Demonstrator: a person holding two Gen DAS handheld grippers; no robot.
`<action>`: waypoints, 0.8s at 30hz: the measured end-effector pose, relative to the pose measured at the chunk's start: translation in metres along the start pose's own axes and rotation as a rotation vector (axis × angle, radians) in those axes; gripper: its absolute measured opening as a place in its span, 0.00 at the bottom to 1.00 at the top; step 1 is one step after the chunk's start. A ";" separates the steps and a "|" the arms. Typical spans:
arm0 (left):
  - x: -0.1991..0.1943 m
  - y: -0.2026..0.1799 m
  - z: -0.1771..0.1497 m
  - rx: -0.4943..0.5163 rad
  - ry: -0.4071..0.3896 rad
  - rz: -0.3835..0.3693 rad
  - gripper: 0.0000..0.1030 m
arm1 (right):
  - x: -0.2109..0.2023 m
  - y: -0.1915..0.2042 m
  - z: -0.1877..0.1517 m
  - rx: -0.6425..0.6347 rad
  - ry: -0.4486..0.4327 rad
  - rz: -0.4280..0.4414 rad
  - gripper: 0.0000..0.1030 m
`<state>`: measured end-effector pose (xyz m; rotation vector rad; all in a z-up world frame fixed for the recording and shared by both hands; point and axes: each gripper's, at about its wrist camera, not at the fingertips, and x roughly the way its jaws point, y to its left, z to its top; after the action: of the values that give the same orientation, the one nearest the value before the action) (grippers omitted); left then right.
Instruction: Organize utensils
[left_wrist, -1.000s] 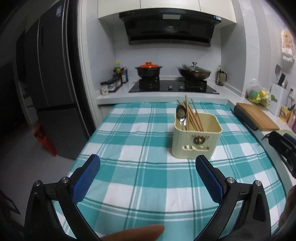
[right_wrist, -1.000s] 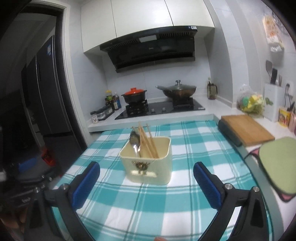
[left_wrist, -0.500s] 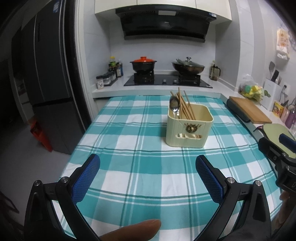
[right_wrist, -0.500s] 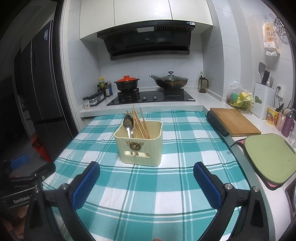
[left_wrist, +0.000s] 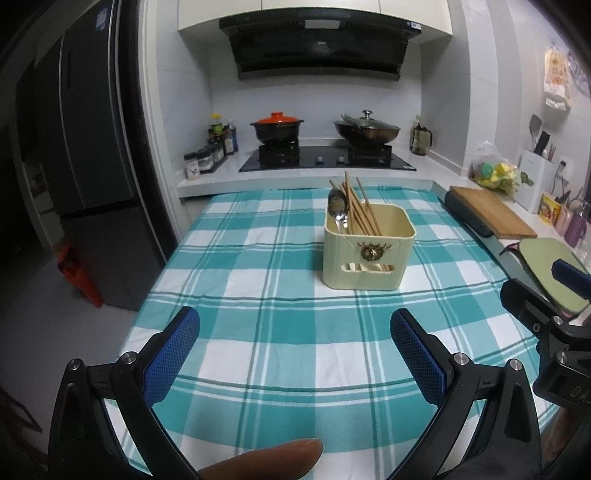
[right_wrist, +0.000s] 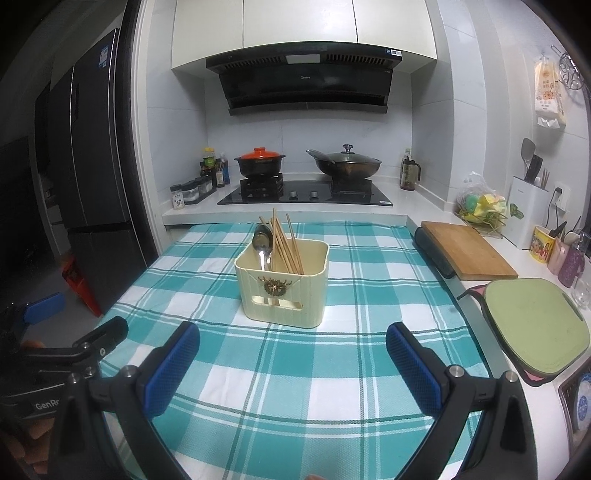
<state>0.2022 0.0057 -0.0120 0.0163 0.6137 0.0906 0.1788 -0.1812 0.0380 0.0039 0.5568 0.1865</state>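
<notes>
With both your left tongs (left_wrist: 295, 354) and right tongs (right_wrist: 293, 360) spread and empty, reaching carelessly could knock over the tub (right_wrist: 282, 282) mid-table, spilling its upright chopsticks (right_wrist: 284, 243) and spoons (right_wrist: 262, 240).

Black jaws, blue textured pads (left_wrist: 417, 354), silver screws (left_wrist: 461, 357)

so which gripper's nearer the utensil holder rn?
Roughly level; right marginally, if either. The right gripper faces the utensil holder almost head-on; the left gripper has it ahead and off to its right. Both are open and well short of it.
</notes>
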 end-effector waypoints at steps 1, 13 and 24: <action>0.000 0.000 0.000 -0.001 0.001 0.001 1.00 | 0.000 0.001 0.000 -0.003 0.002 0.002 1.00; -0.001 0.004 0.001 -0.008 0.005 0.005 1.00 | -0.004 0.015 0.000 -0.052 0.005 0.012 1.00; -0.002 0.004 0.001 -0.006 0.003 0.004 1.00 | -0.006 0.020 -0.002 -0.065 0.011 0.016 1.00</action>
<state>0.2005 0.0094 -0.0097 0.0119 0.6166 0.0959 0.1696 -0.1626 0.0403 -0.0560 0.5618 0.2206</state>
